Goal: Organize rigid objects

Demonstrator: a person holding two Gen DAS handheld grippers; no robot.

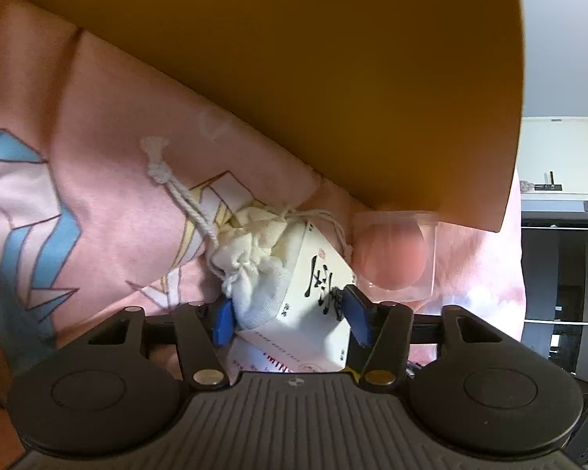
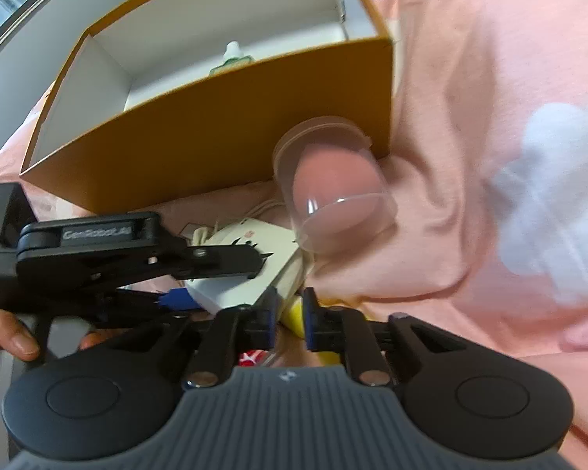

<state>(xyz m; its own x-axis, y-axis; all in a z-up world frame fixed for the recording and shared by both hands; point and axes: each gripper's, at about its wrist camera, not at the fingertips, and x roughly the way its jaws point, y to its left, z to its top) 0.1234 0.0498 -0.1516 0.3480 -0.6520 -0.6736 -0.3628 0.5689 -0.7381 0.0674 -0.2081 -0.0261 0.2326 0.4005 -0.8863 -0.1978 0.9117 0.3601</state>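
Left gripper (image 1: 290,315): jaws clamped on a white printed box (image 1: 317,293), with a cream drawstring pouch (image 1: 255,258) pressed against the box at the left jaw. Right gripper (image 2: 290,319): jaws closed on what appears to be a yellow object (image 2: 294,313), largely hidden. Ahead of both jaw sets, a clear container (image 2: 333,188) lies tilted on pink bedding (image 2: 470,117), touching the orange box (image 2: 215,133) beyond

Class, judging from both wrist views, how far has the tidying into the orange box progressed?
Done: a small bottle is in the orange box. In hand: left gripper grips the white carton; right gripper pinches a yellow item. Left: the clear cup outside.
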